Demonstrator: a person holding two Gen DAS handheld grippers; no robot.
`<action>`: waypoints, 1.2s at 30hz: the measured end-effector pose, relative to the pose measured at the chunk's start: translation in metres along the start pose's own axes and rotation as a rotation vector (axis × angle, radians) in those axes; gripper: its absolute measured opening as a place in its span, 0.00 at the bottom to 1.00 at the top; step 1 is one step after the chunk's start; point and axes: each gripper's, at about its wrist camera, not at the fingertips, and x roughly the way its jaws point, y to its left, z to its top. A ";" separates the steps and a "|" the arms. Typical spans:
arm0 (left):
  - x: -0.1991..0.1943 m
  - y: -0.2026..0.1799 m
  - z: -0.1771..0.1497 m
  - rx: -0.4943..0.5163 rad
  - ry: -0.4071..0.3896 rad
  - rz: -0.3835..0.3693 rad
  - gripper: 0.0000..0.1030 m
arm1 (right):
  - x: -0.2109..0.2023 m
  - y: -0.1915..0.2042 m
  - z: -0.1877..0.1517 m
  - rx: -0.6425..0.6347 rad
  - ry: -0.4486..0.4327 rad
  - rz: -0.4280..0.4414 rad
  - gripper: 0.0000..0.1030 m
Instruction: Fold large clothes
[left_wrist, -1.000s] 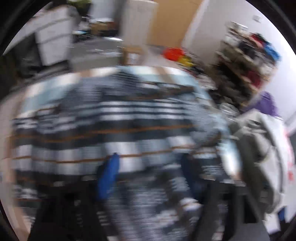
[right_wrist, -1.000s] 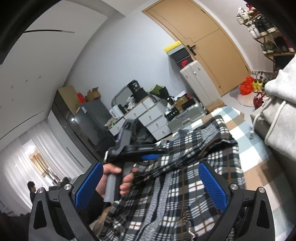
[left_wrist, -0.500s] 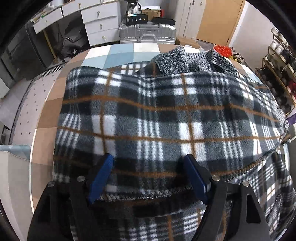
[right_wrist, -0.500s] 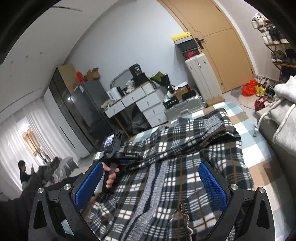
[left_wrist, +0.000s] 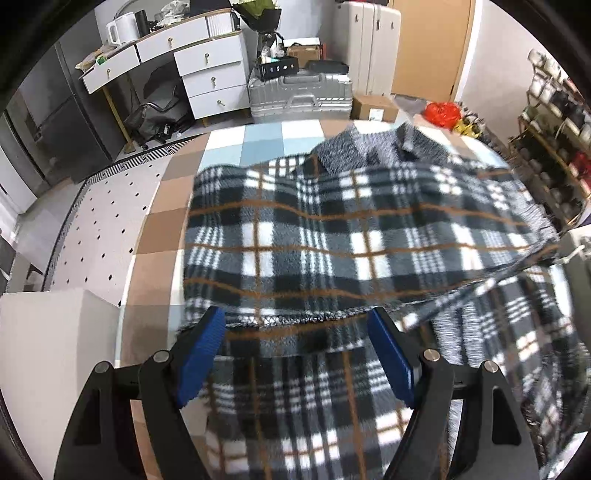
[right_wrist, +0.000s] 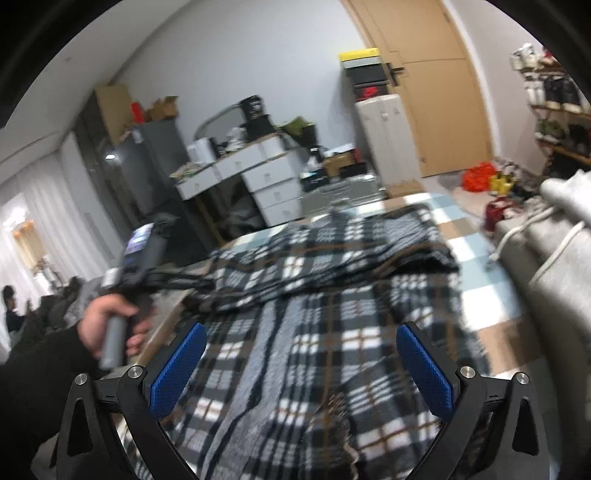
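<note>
**Plaid garment folded over on the checked mat, both grippers released**

The plaid garment lies spread on the checked mat, its upper layer doubled over so a stitched hem runs across just ahead of the left gripper. That gripper's blue pads stand apart above the cloth, gripping nothing. The right gripper also stands wide open over the garment. A hand holds the left gripper's handle.

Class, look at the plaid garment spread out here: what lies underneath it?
Under the plaid garment lies a checked mat of blue, white and tan squares, visible around its edges. Anything else beneath the cloth is covered.
</note>
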 end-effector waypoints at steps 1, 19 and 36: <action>-0.005 0.000 0.003 0.002 -0.004 0.009 0.74 | 0.001 0.001 0.014 -0.001 0.000 -0.012 1.00; 0.097 -0.001 0.042 0.052 0.164 -0.008 0.74 | 0.274 -0.048 0.097 -0.284 0.533 -0.252 0.99; 0.085 0.011 0.042 0.020 0.209 -0.110 0.78 | 0.247 -0.081 0.041 -0.268 0.654 -0.282 1.00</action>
